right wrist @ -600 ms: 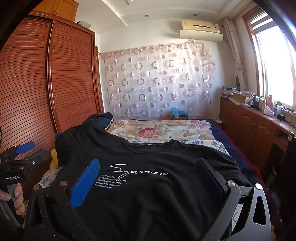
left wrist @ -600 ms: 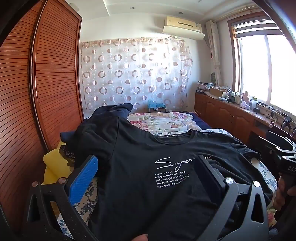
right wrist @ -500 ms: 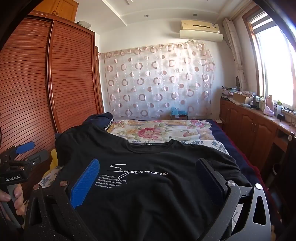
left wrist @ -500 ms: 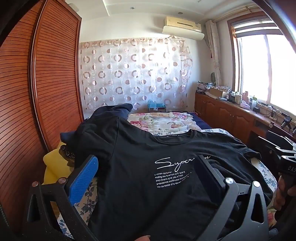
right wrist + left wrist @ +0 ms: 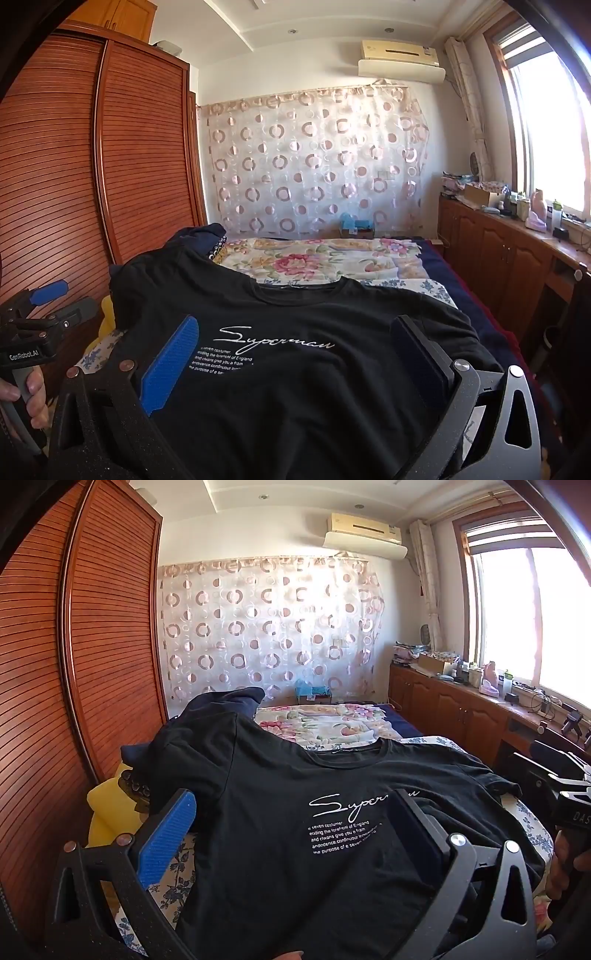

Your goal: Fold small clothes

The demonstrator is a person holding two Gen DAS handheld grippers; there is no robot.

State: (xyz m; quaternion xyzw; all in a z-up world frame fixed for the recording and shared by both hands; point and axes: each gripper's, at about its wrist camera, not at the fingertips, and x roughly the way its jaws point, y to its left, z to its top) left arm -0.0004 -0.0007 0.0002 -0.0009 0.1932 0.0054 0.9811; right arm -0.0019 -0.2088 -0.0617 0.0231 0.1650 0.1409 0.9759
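A black T-shirt (image 5: 280, 834) with white "Superman" lettering lies face up and spread flat on the bed, collar toward the far end. Its left sleeve drapes over a heap of dark clothes. My left gripper (image 5: 291, 801) hovers over the shirt's near left part, wide open, with nothing pinched between its blue pad and black pad. My right gripper (image 5: 295, 325) hangs over the middle of the T-shirt (image 5: 295, 387), also wide open and holding nothing. In the right wrist view, a hand (image 5: 33, 391) holds the left tool's handle at the left edge.
A louvred wooden wardrobe (image 5: 74, 664) runs close along the left of the bed. Dark blue clothes (image 5: 229, 705) and a yellow item (image 5: 110, 812) pile up at the left. A floral quilt (image 5: 317, 258) covers the far bed. Wooden cabinets (image 5: 509, 258) line the window wall.
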